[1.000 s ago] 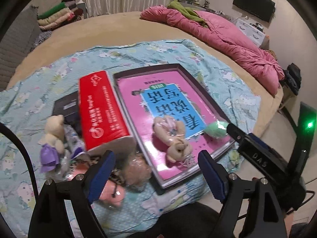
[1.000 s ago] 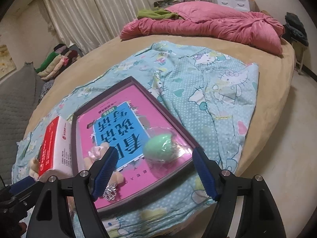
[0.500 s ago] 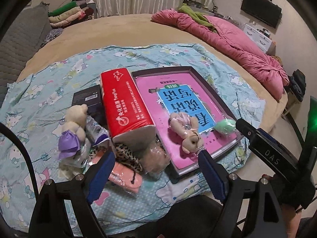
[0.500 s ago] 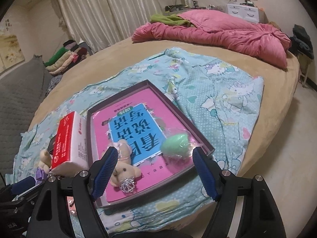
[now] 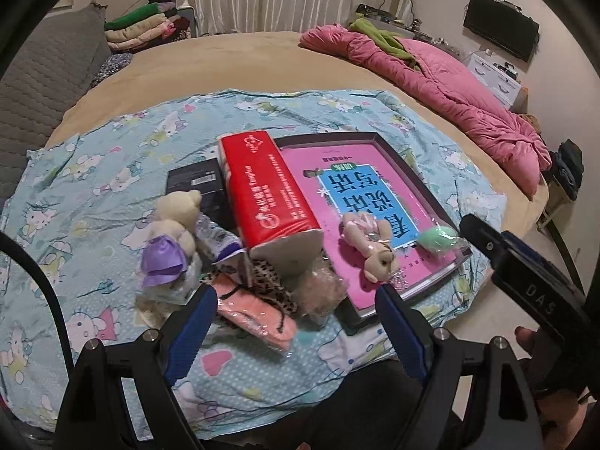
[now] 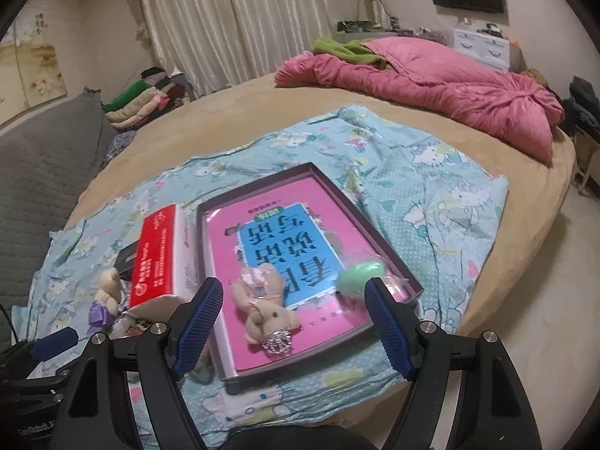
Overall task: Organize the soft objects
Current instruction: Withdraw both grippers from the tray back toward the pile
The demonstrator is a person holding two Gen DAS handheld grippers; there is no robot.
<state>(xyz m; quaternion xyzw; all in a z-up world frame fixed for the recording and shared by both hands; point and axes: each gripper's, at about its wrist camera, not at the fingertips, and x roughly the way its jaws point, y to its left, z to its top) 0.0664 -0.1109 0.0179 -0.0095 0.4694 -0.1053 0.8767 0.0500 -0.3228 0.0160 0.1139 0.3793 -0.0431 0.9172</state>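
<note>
- The soft objects are being shown in two groups on the cartoon-print sheet: a pink plush bear and a green sponge egg are lying inside the shallow box lid, on the pink book it holds; a cream bear with a purple bow, a leopard-print fabric piece, a wrapped peach-coloured soft item and a crinkled clear-wrapped bundle are being crowded against the near end of the red tissue pack.
- The plush bear is being judged light, limp and compressible; a hold across its torso is being suggested, away from the glittery trinket near its head.
- The sponge egg is being judged light and springy, its clear wrap likely slippery; a hold across its widest part is being favoured.
- The tissue pack is being judged bulkier yet yielding.
- The left gripper is being held spread and empty, angled down over the near pile.
- The right gripper is being held spread and empty, angled down at the lid's near edge, framing the plush bear without touching it.
</note>
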